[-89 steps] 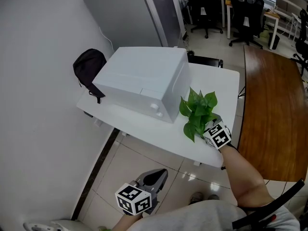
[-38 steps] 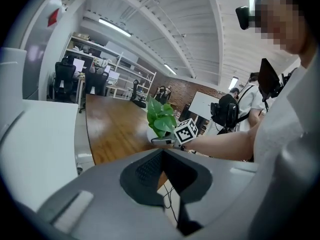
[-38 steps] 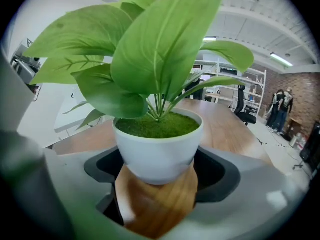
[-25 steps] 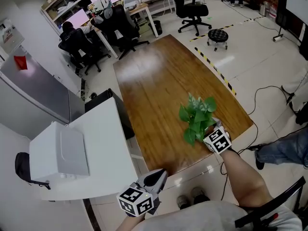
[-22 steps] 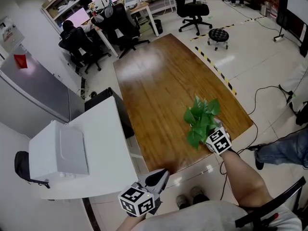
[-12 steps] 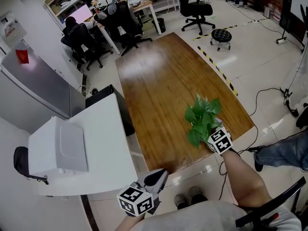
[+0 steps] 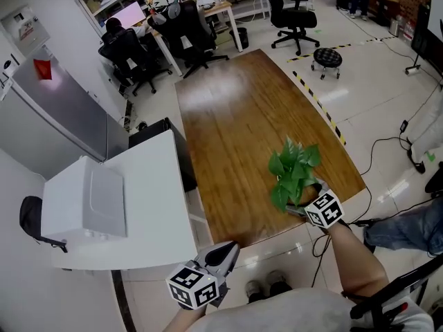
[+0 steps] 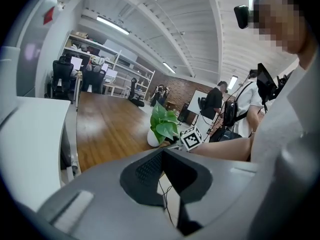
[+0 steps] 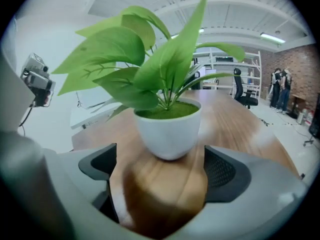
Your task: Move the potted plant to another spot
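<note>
Potted plant (image 7: 292, 175) is seen standing upright on the wooden table (image 7: 228, 116), near the table's 5 o'clock corner in the head view. The right gripper (image 9: 162, 168) is held just at the plant's 5 o'clock side. Its jaws have just been opening and are spread wide, and the white pot (image 9: 170, 131) stands just ahead of the gap, touched by neither pad — so it is judged released. The left gripper (image 8: 162, 154) is kept well apart at about 7 o'clock, over the floor, its jaws closed together on nothing. The pot is judged light, rigid and smooth, hence slippery and breakable if dropped; the leaves are soft and are not to be pinched. Should it be taken again, the round wall below the rim is best clamped squarely — and the pot kept upright.
</note>
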A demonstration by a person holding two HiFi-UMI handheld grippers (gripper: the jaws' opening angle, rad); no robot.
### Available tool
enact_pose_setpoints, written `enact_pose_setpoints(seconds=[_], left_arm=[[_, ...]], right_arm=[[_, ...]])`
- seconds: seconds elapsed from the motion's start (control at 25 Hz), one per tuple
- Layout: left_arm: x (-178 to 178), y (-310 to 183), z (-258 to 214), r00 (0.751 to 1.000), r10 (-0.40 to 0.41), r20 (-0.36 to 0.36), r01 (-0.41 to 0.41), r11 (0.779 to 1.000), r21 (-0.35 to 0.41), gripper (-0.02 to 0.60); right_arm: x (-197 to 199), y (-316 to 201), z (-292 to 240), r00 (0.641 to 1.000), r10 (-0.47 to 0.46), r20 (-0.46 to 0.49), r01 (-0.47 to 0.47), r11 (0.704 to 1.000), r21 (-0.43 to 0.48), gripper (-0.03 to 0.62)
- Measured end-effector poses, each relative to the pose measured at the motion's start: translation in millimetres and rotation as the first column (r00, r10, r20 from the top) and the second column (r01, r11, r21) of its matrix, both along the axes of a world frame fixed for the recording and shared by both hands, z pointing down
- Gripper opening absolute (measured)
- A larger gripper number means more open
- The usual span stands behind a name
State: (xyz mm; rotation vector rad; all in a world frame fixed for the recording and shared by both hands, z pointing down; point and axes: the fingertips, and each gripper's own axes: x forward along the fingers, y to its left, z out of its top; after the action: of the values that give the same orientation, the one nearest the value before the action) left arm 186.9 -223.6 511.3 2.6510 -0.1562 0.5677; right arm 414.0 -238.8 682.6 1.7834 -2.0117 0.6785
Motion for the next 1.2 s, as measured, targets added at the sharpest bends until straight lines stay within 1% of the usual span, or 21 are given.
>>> enact_pose_setpoints(seconds=[0.08, 0.16, 0.24, 0.28, 0.32, 0.36, 0.44, 0.48, 0.56, 0.64, 0.76, 0.84, 0.92, 1.0, 1.08, 1.2], left_arm=[[-3.0, 1.4, -4.2, 1.0, -0.02, -0.008, 0.02, 1.0, 0.004, -0.006], [-6.7, 2.9, -8.6, 0.999, -0.039, -0.017, 0.039, 0.999, 0.009, -0.006], [-10.7, 4.9, -12.5, 0.998, -0.057, -0.029, 0.058, 0.998, 0.011, -0.006], [-12.6, 6.2, -14.1, 0.997, -0.064, -0.036, 0.065, 0.998, 0.013, -0.006], [-14.2, 7.5, -15.6, 0.997, -0.068, -0.042, 0.069, 0.997, 0.016, -0.006], [-15.5, 9.2, -17.0, 0.996, -0.071, -0.047, 0.072, 0.997, 0.021, -0.006], [-17.9, 14.6, -21.8, 0.996, -0.068, -0.056, 0.07, 0.997, 0.03, -0.006], [-18.8, 18.5, -25.7, 0.996, -0.062, -0.062, 0.065, 0.997, 0.035, -0.006], [-20.2, 27.9, -35.2, 0.996, -0.045, -0.077, 0.049, 0.998, 0.045, -0.006], [-23.4, 37.7, -45.1, 0.995, -0.026, -0.094, 0.032, 0.998, 0.059, -0.006], [-37.4, 53.4, -57.0, 0.993, 0.0, -0.12, 0.01, 0.996, 0.087, -0.006], [-53.4, 67.0, -63.1, 0.99, 0.012, -0.137, 0.003, 0.995, 0.104, -0.006], [-76.9, 83.7, -69.0, 0.988, 0.019, -0.153, -0.001, 0.993, 0.117, -0.006], [-107.9, 102.0, -73.0, 0.986, 0.023, -0.166, -0.001, 0.991, 0.132, -0.006], [-145.6, 121.8, -74.7, 0.984, 0.023, -0.176, 0.002, 0.99, 0.141, -0.006], [-207.2, 152.3, -77.3, 0.983, 0.005, -0.185, 0.024, 0.988, 0.152, -0.006]], right_arm=[[-7.9, 24.0, -8.5, 0.999, -0.046, 0.021, 0.046, 0.999, -0.025, 0.522], [-16.6, 51.4, -29.6, 0.995, -0.071, 0.065, 0.072, 0.997, -0.01, 0.43], [-27.2, 76.7, -63.7, 0.985, -0.069, 0.16, 0.06, 0.996, 0.059, 0.297], [-33.6, 86.6, -83.5, 0.974, -0.068, 0.217, 0.046, 0.993, 0.105, 0.266], [-40.4, 93.9, -104.0, 0.961, -0.074, 0.266, 0.033, 0.988, 0.154, 0.213], [-47.8, 99.0, -123.9, 0.951, -0.086, 0.298, 0.025, 0.979, 0.201, 0.143], [-65.7, 105.5, -159.4, 0.941, -0.128, 0.313, 0.038, 0.96, 0.277, 0.038], [-76.7, 107.8, -175.0, 0.936, -0.156, 0.317, 0.054, 0.95, 0.309, 0.006], [-101.4, 111.6, -202.1, 0.916, -0.217, 0.337, 0.089, 0.93, 0.358, 0.006], [-126.1, 115.4, -220.2, 0.903, -0.263, 0.34, 0.122, 0.916, 0.383, 0.006], [-163.1, 124.8, -227.9, 0.9, -0.295, 0.321, 0.159, 0.908, 0.387, 0.005], [-189.0, 135.4, -227.0, 0.9, -0.306, 0.31, 0.176, 0.907, 0.383, 0.005], [-219.2, 148.7, -226.3, 0.899, -0.317, 0.302, 0.192, 0.905, 0.379, 0.005], [-254.0, 163.7, -226.3, 0.897, -0.33, 0.294, 0.205, 0.9, 0.384, 0.005], [-291.1, 181.8, -226.1, 0.898, -0.338, 0.282, 0.216, 0.896, 0.387, 0.005], [-346.0, 212.3, -226.9, 0.905, -0.332, 0.265, 0.218, 0.899, 0.38, 0.005]])
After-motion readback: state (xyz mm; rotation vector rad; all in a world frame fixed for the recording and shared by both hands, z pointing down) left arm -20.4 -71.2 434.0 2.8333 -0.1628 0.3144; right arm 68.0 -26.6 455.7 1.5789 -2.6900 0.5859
